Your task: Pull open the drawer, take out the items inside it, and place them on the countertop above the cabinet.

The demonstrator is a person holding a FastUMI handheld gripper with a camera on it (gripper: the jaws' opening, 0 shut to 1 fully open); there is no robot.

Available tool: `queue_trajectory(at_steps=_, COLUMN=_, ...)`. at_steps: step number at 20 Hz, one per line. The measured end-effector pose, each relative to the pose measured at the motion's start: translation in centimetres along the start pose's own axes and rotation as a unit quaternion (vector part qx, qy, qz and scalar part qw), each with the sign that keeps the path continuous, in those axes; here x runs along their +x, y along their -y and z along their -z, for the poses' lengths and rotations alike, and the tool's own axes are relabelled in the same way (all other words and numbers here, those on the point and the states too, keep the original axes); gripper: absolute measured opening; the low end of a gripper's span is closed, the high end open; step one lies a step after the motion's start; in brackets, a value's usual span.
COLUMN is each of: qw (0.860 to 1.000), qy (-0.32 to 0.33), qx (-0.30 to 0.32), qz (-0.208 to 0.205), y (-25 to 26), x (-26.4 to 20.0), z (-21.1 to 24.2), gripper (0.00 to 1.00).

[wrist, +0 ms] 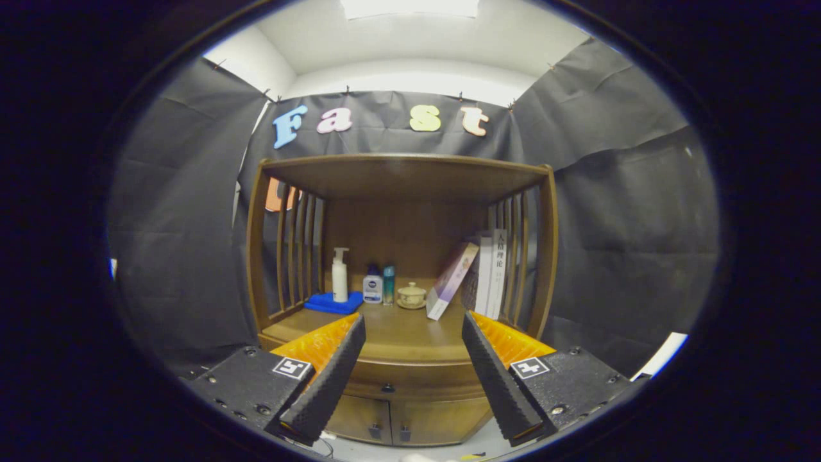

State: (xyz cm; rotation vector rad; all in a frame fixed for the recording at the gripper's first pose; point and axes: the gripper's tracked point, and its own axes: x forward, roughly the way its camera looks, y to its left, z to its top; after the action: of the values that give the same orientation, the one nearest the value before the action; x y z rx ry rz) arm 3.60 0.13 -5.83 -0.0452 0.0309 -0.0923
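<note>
Tongs [414,369] spread apart, holding nothing; drawer [410,384] shut between fingers, countertop [410,333] front bare.

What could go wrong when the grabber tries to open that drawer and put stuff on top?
The gripper is open and well back from the cabinet. The drawer knob looks very small, so the fingers might slip off or miss it. The countertop already holds a pump bottle, two small bottles, a lidded cup and a leaning book, so a careless placement might knock something over.
</note>
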Motion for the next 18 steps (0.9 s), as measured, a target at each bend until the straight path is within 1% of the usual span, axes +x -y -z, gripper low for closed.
queue_trajectory(at_steps=2, qw=1.0, qy=-0.012, qx=-0.003, qz=0.003, y=-0.2, x=0.9, z=2.8, gripper=0.98)
queue_trajectory(at_steps=8, qw=0.998, qy=-0.054, qx=-0.006, qz=-0.011, y=-2.2, x=3.8, z=12.8, gripper=0.98)
queue_trajectory(at_steps=10, qw=0.998, qy=-0.055, qx=-0.017, qz=-0.012, y=-2.7, x=4.7, z=15.2, gripper=0.98)
queue_trajectory(at_steps=13, qw=0.997, qy=-0.067, qx=-0.016, qz=-0.017, y=-3.8, x=7.0, z=18.5, gripper=0.98)
queue_trajectory(at_steps=16, qw=0.996, qy=-0.089, qx=0.012, qz=-0.016, y=-4.4, x=9.1, z=21.4, gripper=0.98)
queue_trajectory(at_steps=18, qw=0.995, qy=-0.095, qx=0.022, qz=-0.013, y=-4.1, x=10.7, z=22.3, gripper=0.98)
